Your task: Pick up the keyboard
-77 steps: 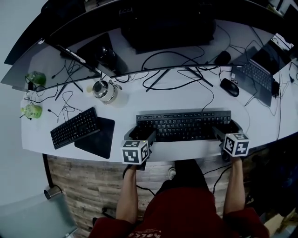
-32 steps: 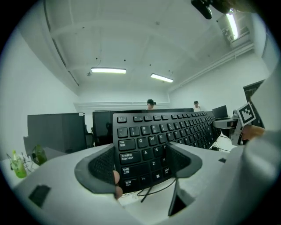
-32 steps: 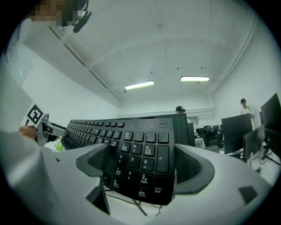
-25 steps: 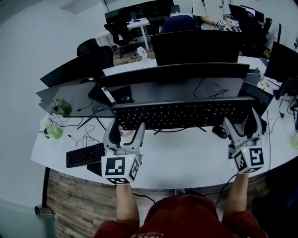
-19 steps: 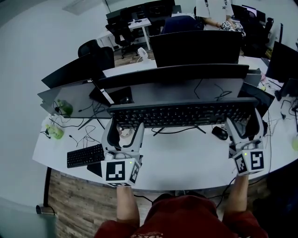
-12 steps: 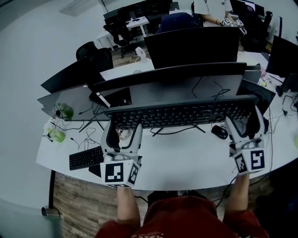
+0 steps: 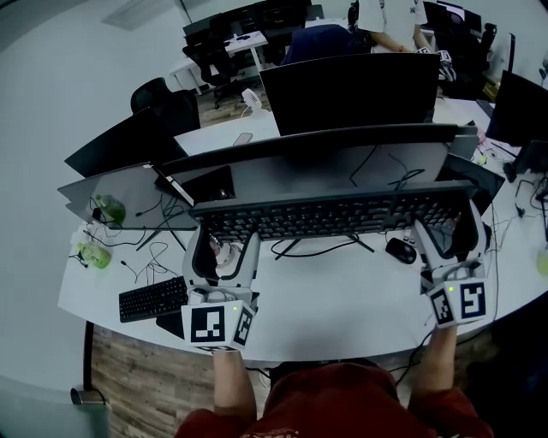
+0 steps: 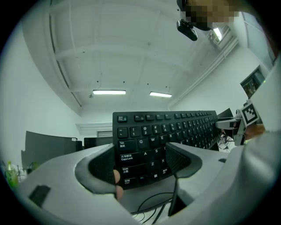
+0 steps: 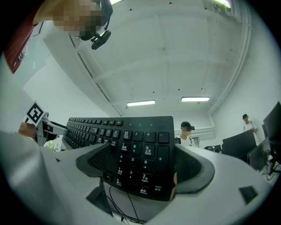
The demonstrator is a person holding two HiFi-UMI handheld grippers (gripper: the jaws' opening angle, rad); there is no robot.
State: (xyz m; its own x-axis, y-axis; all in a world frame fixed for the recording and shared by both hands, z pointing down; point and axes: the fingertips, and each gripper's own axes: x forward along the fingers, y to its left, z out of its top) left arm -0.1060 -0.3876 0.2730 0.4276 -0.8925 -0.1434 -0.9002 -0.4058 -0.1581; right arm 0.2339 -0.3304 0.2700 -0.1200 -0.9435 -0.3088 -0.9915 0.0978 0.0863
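Note:
A long black keyboard (image 7: 334, 214) hangs level in the air above the white desk (image 7: 342, 299), in front of the curved monitor (image 7: 342, 154). My left gripper (image 7: 224, 238) is shut on its left end and my right gripper (image 7: 448, 229) is shut on its right end. In the left gripper view the keyboard (image 8: 167, 132) stands between the dark pads of the left gripper (image 8: 140, 165), Tab and Shift keys nearest. In the right gripper view the number-pad end of the keyboard (image 9: 131, 149) sits between the pads of the right gripper (image 9: 142, 169).
A smaller black keyboard (image 7: 152, 298) lies at the desk's left front, beside a dark mat. A mouse (image 7: 400, 250) and loose cables (image 7: 317, 248) lie under the lifted keyboard. Green bottles (image 7: 94, 254) stand far left. A person (image 7: 390, 17) sits at a far desk.
The keyboard, flat on the desk 3.1 s ago, is now lifted off it with both grippers. Over the last second it has stayed almost still while the head view shifted slightly.

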